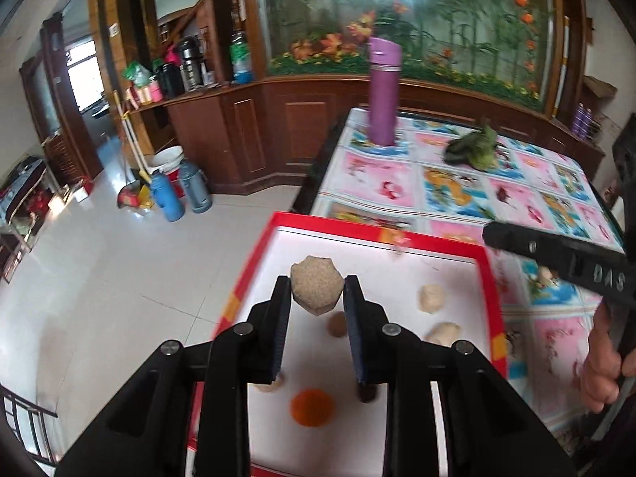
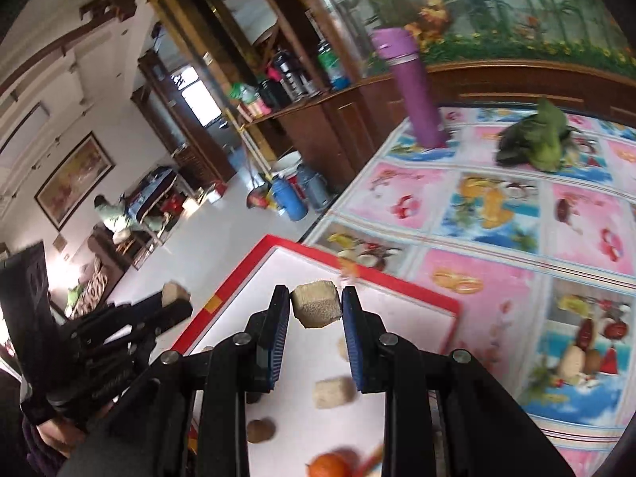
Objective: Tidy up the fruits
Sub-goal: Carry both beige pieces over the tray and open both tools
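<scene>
Left gripper (image 1: 317,292) pinching beige speckled chunk (image 1: 317,289), frame centre, above red-rimmed tray (image 1: 493,298). Right gripper (image 2: 316,310) pinching similar chunk (image 2: 317,309), centre, over tray (image 2: 222,298). Best lowered onto bare white floor, clear of orange fruit (image 1: 312,407), before releasing. Readable writing: "DAS" on right gripper, right of left view.

Two grippers, left gripper (image 1: 317,293) and right gripper (image 2: 316,310), each clamp one tan chunk. The red-rimmed tray (image 1: 254,262) carries one orange (image 1: 312,407), perhaps three pale pieces; one purple flask (image 1: 383,91).
</scene>
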Available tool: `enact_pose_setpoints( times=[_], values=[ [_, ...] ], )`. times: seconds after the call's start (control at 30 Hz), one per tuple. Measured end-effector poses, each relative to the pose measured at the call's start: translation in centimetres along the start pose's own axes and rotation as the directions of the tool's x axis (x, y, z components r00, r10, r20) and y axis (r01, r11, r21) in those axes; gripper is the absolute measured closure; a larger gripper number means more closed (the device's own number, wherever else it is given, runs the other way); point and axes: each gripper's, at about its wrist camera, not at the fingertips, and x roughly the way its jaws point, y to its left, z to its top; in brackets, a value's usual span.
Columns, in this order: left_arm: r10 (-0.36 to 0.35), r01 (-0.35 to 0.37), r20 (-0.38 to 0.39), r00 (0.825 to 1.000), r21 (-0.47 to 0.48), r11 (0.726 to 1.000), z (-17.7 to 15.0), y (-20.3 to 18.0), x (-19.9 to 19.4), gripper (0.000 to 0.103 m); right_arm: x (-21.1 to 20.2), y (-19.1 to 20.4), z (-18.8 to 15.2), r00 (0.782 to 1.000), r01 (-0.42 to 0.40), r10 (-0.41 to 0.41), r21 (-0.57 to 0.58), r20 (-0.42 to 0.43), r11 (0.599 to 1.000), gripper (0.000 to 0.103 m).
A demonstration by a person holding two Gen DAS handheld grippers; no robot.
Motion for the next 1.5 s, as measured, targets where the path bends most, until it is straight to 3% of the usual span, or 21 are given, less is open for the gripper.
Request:
enact_pose_setpoints(
  times=[0.17, 0.37, 0.6, 0.83, 0.9, 0.93, 0.97, 1.0, 1.17, 1.27, 1.37, 1.5],
  values=[
    [-0.006, 0.003, -0.070, 0.998, -0.043, 0.999, -0.2, 1.9, 3.1, 0.074, 4.5, 2.5, -0.8, 0.995, 0.010, -0.016, -0.059, -0.102, 0.998, 0.078],
    [-0.031, 0.018, -0.162, 0.986, -0.079, 0.997, -1.6, 2.9, 6.2, 0.074, 8.9, 2.8, -3.1, 0.967, 0.045, -0.060, -0.065, -0.249, 0.997, 0.078],
    [-0.019, 0.002, -0.220, 0.975, -0.078, 0.997, -2.5, 3.4, 7.7, 0.074, 10.1, 3.3, -3.7, 0.950, 0.066, -0.086, -0.076, -0.299, 0.995, 0.077],
    [0.002, -0.025, -0.255, 0.967, -0.087, 0.996, -3.0, 3.7, 8.4, 0.073, 10.2, 4.4, -4.1, 0.950, 0.088, -0.121, -0.124, -0.289, 0.988, 0.077],
    [0.004, -0.026, -0.264, 0.965, -0.082, 0.996, -2.9, 3.5, 8.4, 0.068, 10.3, 4.5, -4.0, 0.949, 0.091, -0.124, -0.123, -0.290, 0.988, 0.077],
    [0.001, -0.024, -0.269, 0.963, -0.083, 0.996, -2.9, 3.4, 8.5, 0.059, 10.2, 4.5, -4.0, 0.948, 0.095, -0.128, -0.126, -0.291, 0.987, 0.077],
    [0.002, -0.028, -0.275, 0.961, -0.088, 0.996, -2.9, 3.3, 8.4, 0.048, 10.0, 4.5, -4.0, 0.948, 0.097, -0.130, -0.124, -0.291, 0.987, 0.076],
    [0.016, -0.042, -0.274, 0.962, -0.091, 0.995, -2.9, 3.3, 8.3, 0.044, 9.7, 4.3, -3.9, 0.949, 0.097, -0.127, -0.116, -0.289, 0.988, 0.075],
    [0.042, -0.060, -0.186, 0.982, -0.089, 0.994, -2.8, 2.9, 5.1, 0.042, 5.6, 3.0, -2.9, 0.977, 0.064, -0.075, -0.060, -0.202, 0.996, 0.061],
    [0.041, -0.052, -0.136, 0.990, -0.080, 0.995, -2.4, 2.3, 3.0, 0.042, 1.9, 1.4, -2.2, 0.990, 0.062, -0.065, -0.029, -0.122, 0.998, 0.060],
    [0.011, -0.014, -0.076, 0.997, -0.047, 0.999, -2.0, 0.7, 0.5, 0.031, -2.3, -1.1, -1.9, 0.993, 0.106, -0.106, 0.003, -0.047, 0.994, 0.060],
    [-0.058, 0.059, -0.012, 0.998, 0.030, 0.998, -1.7, -2.6, -2.1, 0.030, -8.6, -5.5, -2.1, 0.976, 0.213, -0.215, 0.064, 0.026, 0.975, 0.060]
  ],
)
